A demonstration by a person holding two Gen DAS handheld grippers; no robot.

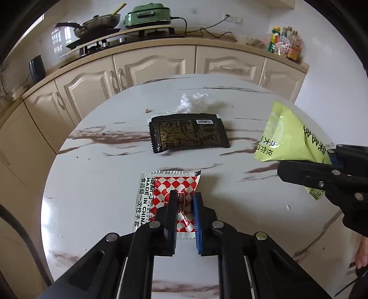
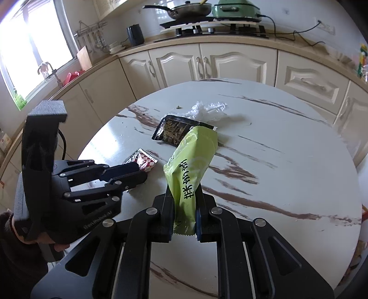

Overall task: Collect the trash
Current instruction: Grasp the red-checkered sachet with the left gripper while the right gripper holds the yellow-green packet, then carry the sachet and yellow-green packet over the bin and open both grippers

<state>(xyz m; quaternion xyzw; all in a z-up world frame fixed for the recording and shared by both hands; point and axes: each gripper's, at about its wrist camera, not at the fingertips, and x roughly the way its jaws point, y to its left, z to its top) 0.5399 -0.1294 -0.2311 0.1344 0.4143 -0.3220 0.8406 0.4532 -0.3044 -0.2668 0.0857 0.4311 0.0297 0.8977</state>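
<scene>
My left gripper (image 1: 185, 202) is pinching the red-and-white checked packet (image 1: 171, 197). The two fingers have squeezed in close, and the shiny wrapper is bunched up between them. The rest of the packet lies flat on the white marble table (image 1: 96, 184), sticking out past the fingertips and off to the left of them (there is black writing down that side).

My right gripper (image 2: 184, 197) is clamped on the bottom end of the green snack bag (image 2: 192, 165). The bag stands up from between the fingers and leans away from me. It is up in the air, not on the table. From the left camera I can see that same bag off to the right of my left fingers, with the right gripper holding it.

Farther out, past both sets of fingers, a black packet (image 1: 188, 132) lies flat on the table. It has gold writing and a small white label on it. Just behind the black packet is a crumpled bit of clear plastic (image 1: 193, 101), touching its far edge or very near it (I cannot tell which).

Far beyond the table are cream cabinets (image 1: 156, 66). On the counter above them sit a frying pan (image 1: 96, 25) and a green cooker (image 1: 147, 15).
</scene>
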